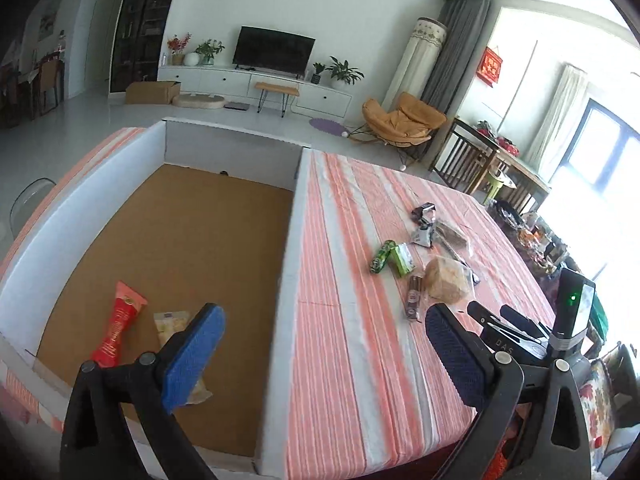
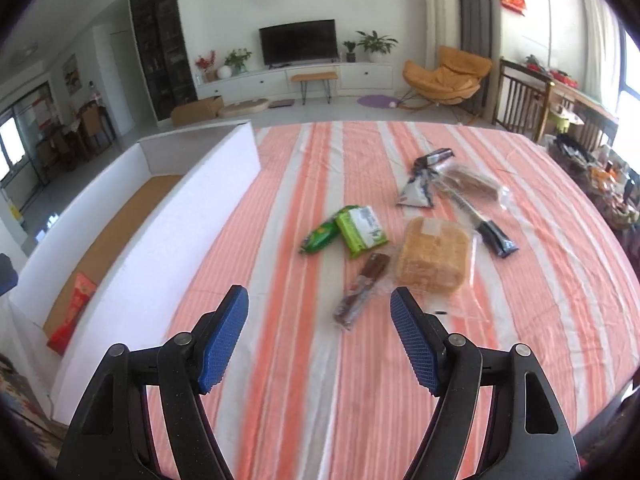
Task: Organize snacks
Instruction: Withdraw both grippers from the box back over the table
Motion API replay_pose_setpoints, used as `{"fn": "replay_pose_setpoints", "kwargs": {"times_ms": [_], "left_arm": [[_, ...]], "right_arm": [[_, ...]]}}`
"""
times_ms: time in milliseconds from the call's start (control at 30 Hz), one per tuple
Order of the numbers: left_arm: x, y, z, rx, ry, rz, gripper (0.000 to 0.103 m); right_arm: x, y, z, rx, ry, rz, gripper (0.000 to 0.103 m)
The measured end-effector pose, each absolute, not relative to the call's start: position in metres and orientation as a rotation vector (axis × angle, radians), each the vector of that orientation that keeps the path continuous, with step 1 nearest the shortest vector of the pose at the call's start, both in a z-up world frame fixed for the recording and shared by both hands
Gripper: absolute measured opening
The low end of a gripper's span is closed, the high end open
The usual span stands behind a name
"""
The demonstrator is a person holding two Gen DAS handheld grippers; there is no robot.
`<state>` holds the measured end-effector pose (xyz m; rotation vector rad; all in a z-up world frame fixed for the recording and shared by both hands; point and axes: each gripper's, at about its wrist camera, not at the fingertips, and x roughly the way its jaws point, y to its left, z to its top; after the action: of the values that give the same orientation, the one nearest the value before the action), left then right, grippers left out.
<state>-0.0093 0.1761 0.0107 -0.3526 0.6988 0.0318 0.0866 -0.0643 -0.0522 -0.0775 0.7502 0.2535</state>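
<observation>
Your right gripper (image 2: pixel 320 340) gapes wide and empty just short of the brown snack bar (image 2: pixel 362 290) on the worktop (image 2: pixel 520 320), so closing carelessly could snag the touching bread bag (image 2: pixel 434 256).

Empty, wide-apart right tool (image 2: pixel 320 336) above striped tablecloth (image 2: pixel 520 320), snacks (image 2: pixel 434 258) beyond

Pale yellow snack packet (image 1: pixel 176 326) in white-walled cardboard box (image 1: pixel 96 216) is partly hidden behind left gripper's blue pad (image 1: pixel 192 360). Red foil packet (image 2: pixel 72 312) half hidden by box wall in right wrist view. Print on all wrappers too small to read; cluttered side table (image 2: pixel 600 176) cut off at frame edge, blurred.
</observation>
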Motion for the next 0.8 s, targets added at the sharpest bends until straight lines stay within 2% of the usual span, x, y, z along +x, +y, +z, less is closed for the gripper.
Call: {"fn": "replay_pose_setpoints", "kwargs": {"times_ms": [133,333,567,800], "left_arm": [[0.037,0.101,-0.001,-0.339,0.789,-0.16,0.1],[0.102,0.042,-0.063,-0.229,0.891,-0.109,0.1],[0.144,0.045,-0.114,-0.136,0.935,-0.015,0.1],[0.144,0.058,-0.123,-0.167,0.924,-0.001,0.1]], "right_arm": [[0.116,-0.152,-0.079,0.008,0.821,0.007,0.077],[0.143,-0.214,-0.097,0.111,0.916,-0.081,0.077],[0.15,-0.217,-0.112,0.147,0.963,-0.067,0.077],[0.149,-0.216,-0.121,0.139,0.99,-0.087,0.08]]}}
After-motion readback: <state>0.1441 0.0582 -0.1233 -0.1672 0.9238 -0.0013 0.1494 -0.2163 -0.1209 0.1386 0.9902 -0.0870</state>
